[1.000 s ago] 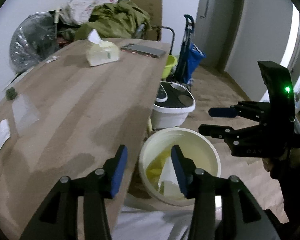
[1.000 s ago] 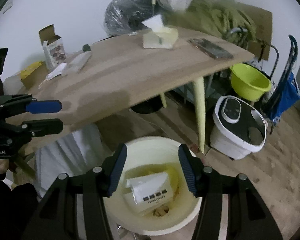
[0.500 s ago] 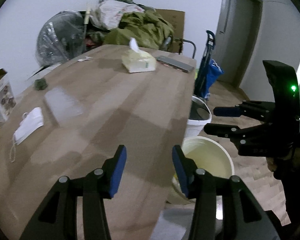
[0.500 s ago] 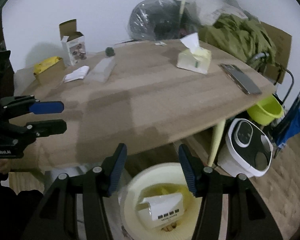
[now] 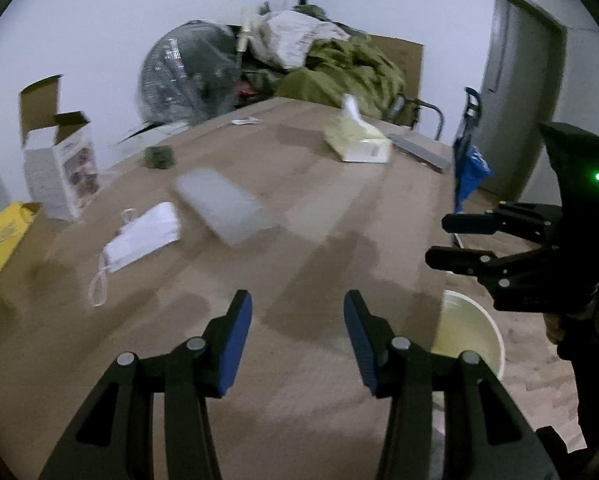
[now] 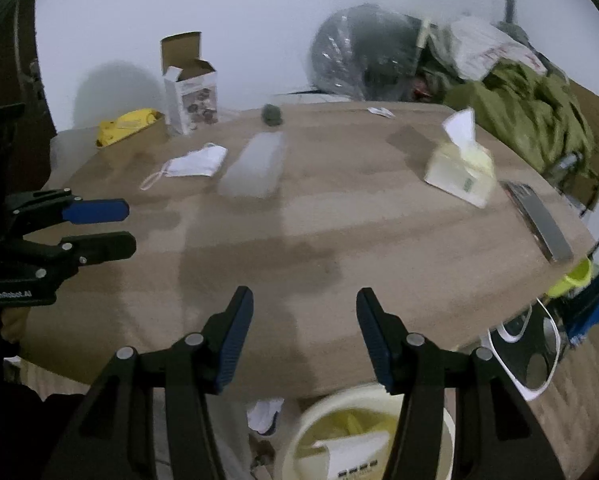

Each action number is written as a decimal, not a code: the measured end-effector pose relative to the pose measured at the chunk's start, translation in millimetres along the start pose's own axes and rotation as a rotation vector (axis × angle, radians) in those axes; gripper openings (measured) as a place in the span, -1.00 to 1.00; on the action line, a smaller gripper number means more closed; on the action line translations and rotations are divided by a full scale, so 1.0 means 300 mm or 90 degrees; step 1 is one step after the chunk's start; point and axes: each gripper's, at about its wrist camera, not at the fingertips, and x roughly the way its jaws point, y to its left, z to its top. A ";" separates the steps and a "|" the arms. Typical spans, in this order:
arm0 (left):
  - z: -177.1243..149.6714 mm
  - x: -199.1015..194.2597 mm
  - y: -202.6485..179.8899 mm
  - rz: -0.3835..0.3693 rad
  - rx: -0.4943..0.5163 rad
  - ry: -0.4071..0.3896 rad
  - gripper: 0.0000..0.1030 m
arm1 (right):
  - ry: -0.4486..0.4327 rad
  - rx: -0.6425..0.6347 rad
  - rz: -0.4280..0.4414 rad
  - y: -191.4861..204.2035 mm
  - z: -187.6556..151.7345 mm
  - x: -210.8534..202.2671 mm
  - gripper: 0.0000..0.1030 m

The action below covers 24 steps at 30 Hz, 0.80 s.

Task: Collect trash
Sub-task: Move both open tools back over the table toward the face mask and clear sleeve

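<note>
On the worktop (image 5: 339, 240), the face mask (image 5: 143, 236) lies ahead-left of the left claw (image 5: 297, 336), long axis slanting away; left is nearer. Right claw (image 6: 305, 340): likewise wide open, empty. Bin (image 6: 363, 432) below edge.

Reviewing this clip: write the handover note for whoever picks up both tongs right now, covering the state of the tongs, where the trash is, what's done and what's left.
Left tongs: open, empty, over the near part of the table.
Right tongs: open, empty, at the table's near edge above the bin.
Done: a white box and yellow scraps already lie in the bin on the floor.
Left on the table: face mask, clear plastic packet, small dark wad, small wrapper, opened carton, yellow bag.
The tissue pack and the dark flat item probably stay.
</note>
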 end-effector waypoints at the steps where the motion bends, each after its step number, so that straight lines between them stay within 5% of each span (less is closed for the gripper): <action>1: 0.002 -0.001 0.019 0.007 -0.007 0.000 -0.07 | -0.001 -0.005 0.006 0.009 0.014 0.010 0.00; 15: -0.013 -0.028 0.309 0.095 -0.098 0.005 -0.04 | -0.003 -0.066 0.068 0.162 0.239 0.235 0.00; 18: -0.014 -0.026 0.359 0.109 -0.108 0.008 -0.02 | 0.003 -0.071 0.071 0.181 0.278 0.297 0.34; 24: -0.019 0.005 0.425 0.142 -0.111 0.032 0.01 | 0.012 -0.064 0.072 0.189 0.342 0.418 0.38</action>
